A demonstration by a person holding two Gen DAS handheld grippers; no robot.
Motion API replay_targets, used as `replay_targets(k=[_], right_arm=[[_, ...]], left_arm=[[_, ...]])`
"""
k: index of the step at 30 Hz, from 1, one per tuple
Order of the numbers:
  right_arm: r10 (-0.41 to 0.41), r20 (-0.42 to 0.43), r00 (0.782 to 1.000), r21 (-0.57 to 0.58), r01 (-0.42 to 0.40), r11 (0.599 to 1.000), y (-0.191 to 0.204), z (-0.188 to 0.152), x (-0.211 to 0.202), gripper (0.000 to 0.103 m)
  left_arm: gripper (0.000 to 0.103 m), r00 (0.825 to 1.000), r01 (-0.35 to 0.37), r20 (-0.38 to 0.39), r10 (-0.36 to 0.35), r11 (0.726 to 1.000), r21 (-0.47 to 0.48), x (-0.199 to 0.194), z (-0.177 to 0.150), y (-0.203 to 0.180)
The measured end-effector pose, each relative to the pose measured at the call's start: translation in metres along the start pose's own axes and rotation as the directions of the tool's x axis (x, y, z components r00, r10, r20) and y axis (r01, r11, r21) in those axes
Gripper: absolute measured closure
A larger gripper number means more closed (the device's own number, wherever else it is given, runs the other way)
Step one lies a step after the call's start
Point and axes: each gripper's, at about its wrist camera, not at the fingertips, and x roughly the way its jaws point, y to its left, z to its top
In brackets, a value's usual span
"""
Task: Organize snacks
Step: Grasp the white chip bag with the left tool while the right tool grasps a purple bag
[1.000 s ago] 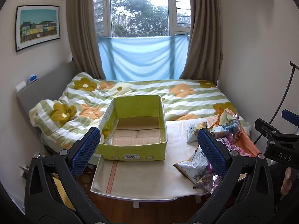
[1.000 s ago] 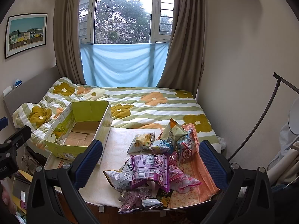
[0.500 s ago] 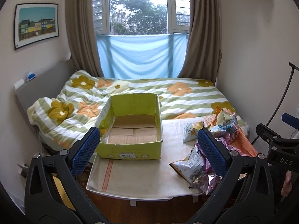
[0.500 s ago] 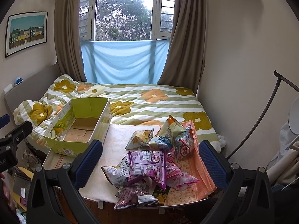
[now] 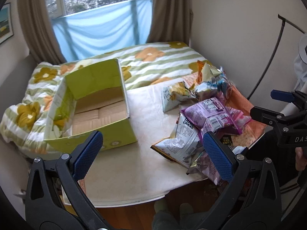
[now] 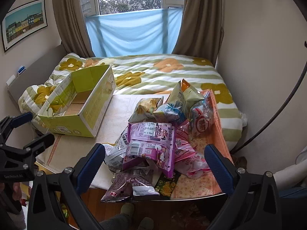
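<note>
An open, empty green cardboard box (image 5: 96,103) (image 6: 80,103) stands on the left of a white table (image 5: 134,168) (image 6: 115,115). A pile of several snack bags lies on the right: a purple bag (image 6: 151,145) (image 5: 209,115) on top, a silver-white bag (image 5: 178,140), a yellow chip bag (image 6: 145,109). My left gripper (image 5: 152,157) is open and empty above the table's front middle. My right gripper (image 6: 154,164) is open and empty, above the near part of the pile.
A bed with a striped flowered blanket (image 6: 163,72) lies behind the table. An orange cloth (image 6: 214,149) lies under the pile at the table's right. Walls stand close on both sides. Curtains and a window are at the back. Wood floor (image 5: 134,214) lies below the front edge.
Both grippers have moved forward and tilted down toward the table. The left view has swung right toward the snack pile. Both stay open.
</note>
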Motion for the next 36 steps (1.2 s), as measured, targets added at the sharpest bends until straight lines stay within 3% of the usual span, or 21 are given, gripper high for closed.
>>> replay_targets(k=[5, 13, 19, 27, 32, 36], right_arm=[[0.036, -0.102, 0.994, 0.057, -0.030, 0.998, -0.004, -0.003, 0.045, 0.000], [0.085, -0.218, 0.972, 0.198, -0.041, 0.979, -0.011, -0.006, 0.104, 0.000], [0.091, -0.265, 0.960, 0.241, -0.025, 0.970, -0.016, -0.006, 0.128, 0.000], [0.088, -0.303, 0.949, 0.259, -0.006, 0.966, -0.019, -0.009, 0.149, 0.000], [0.102, -0.313, 0.944, 0.256, -0.020, 0.966, -0.017, -0.008, 0.156, 0.000], [0.087, -0.323, 0.942, 0.228, -0.011, 0.974, -0.011, -0.006, 0.162, 0.000]], left_arm=[[0.000, 0.979, 0.157, -0.143, -0.147, 0.986, 0.060, 0.058, -0.012, -0.008], [0.000, 0.912, 0.336, -0.291, -0.289, 0.933, 0.126, 0.129, -0.026, -0.028], [0.000, 0.871, 0.416, -0.351, -0.343, 0.896, 0.156, 0.158, -0.031, -0.043], [0.001, 0.833, 0.464, -0.414, -0.366, 0.870, 0.164, 0.191, -0.039, -0.051], [0.016, 0.811, 0.493, -0.424, -0.404, 0.861, 0.125, 0.203, -0.037, -0.043], [0.024, 0.811, 0.496, -0.416, -0.411, 0.860, 0.117, 0.206, -0.035, -0.036]])
